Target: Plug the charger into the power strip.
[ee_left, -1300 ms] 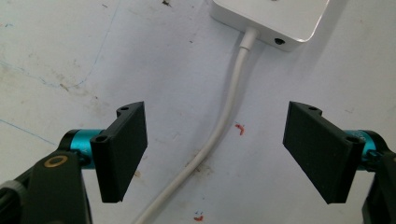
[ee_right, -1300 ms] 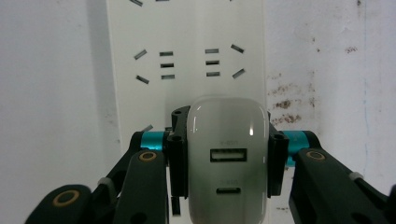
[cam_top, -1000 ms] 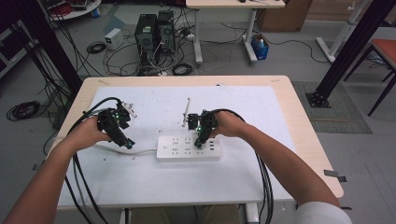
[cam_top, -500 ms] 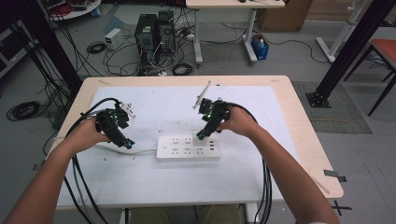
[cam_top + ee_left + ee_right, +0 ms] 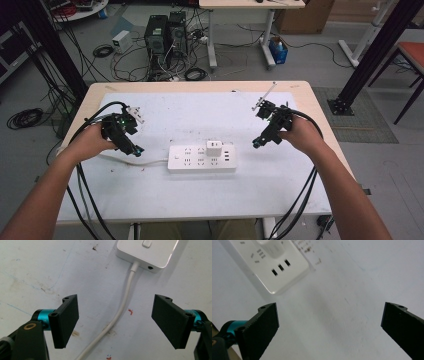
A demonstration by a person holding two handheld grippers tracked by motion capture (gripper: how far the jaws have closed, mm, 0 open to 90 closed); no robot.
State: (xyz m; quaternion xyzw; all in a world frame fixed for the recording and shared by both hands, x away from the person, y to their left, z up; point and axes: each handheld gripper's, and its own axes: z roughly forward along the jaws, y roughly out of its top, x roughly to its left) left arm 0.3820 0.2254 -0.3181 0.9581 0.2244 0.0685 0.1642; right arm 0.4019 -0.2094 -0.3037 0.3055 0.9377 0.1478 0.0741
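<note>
While our right gripper [image 5: 258, 141] hangs off to the right of the power strip [image 5: 201, 158] with its jaws spread wide and nothing between them, the white charger block [image 5: 214, 148] stands plugged into the strip's top face, near its right end. Those jaws have just been opening, and the right gripper view shows bare worktop [image 5: 342, 302] between them, with the strip's USB end [image 5: 279, 267] up at the left. We judge the plugging-in as done, so the step in hand looks like a clean withdrawal: we would keep this gripper's jaws parted, lift clear and avoid clipping the strip's end or dragging our own cable across it.

Our left gripper [image 5: 134, 150] sits left of the strip, jaws also apart and pinching nothing. In the left gripper view the strip's white cord [image 5: 122, 307] runs between the two pads without touching either, and the strip's cord end [image 5: 147, 252] lies just ahead. If the strip needs steadying, we would press on its body, not squeeze the cord.

Little stands in our way. The worktop cover carries a few small stains and reddish specks [image 5: 130, 312]. Beyond the far edge, computer towers [image 5: 165, 32] and loose floor cables stay well apart from our work. Only the black cables trailing from both grippers could snag.
</note>
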